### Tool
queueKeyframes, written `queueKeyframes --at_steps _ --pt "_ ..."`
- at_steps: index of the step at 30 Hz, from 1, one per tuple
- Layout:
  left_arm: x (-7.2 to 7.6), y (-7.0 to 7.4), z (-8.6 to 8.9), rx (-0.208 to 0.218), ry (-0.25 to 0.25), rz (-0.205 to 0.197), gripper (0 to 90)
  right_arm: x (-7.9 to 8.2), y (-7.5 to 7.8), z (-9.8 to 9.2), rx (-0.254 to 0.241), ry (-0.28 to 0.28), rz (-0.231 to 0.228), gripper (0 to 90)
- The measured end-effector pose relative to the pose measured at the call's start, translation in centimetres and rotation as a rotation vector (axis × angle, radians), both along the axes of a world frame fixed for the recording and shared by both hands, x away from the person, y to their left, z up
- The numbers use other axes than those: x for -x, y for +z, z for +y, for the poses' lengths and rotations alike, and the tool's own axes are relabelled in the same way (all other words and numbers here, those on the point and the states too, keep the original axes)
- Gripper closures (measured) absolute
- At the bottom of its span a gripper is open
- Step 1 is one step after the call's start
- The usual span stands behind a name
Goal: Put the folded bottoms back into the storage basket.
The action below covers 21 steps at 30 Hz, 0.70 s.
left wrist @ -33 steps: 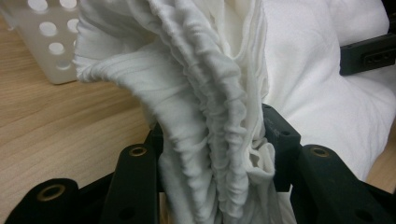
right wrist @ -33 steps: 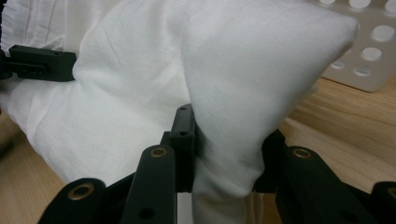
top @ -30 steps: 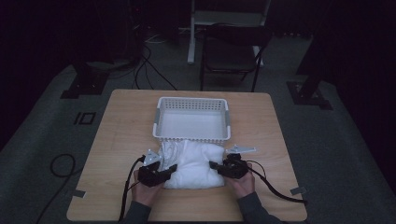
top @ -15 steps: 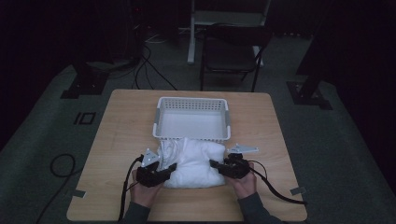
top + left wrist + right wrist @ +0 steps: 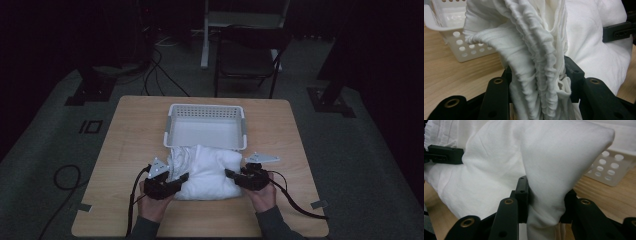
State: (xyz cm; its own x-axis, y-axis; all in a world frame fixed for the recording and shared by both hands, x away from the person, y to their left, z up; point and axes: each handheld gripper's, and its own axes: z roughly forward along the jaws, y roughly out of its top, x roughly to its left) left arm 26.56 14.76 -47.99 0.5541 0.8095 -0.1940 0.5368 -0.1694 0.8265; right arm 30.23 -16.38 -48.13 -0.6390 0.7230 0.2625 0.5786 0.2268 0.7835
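Note:
A bunched white cloth (image 5: 206,170) lies on the wooden table (image 5: 130,130) just in front of a white perforated basket (image 5: 206,126). My left gripper (image 5: 181,178) is shut on the cloth's left side; gathered, ribbed folds of the white cloth (image 5: 534,62) rise between its black jaws. My right gripper (image 5: 231,174) is shut on the right side, where a smooth hump of white cloth (image 5: 544,170) stands pinched between its jaws. The basket (image 5: 454,37) sits behind the cloth at upper left in the left gripper view, and the basket (image 5: 610,168) at right in the right gripper view.
The basket holds nothing that I can see. Black cables (image 5: 295,202) trail from both grippers toward the near table edge. A dark chair (image 5: 250,55) and stand bases sit on the floor beyond the table. Bare tabletop lies to the left and right of the cloth.

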Motion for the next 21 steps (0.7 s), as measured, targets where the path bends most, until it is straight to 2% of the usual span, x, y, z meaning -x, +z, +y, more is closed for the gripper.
queueKeyframes --at_steps 4,13,21 --pt "0.1 0.5 0.1 0.0 0.001 -0.01 57.8 0.1 0.6 0.1 -0.001 0.003 -0.013 68.4" --pt "0.3 1.9 0.5 0.03 0.002 -0.034 58.2 0.1 1.9 0.2 -0.014 0.006 -0.045 68.4" --pt "0.1 3.1 0.6 0.026 0.002 -0.051 58.7 0.0 3.0 0.3 -0.01 0.006 -0.069 68.5"
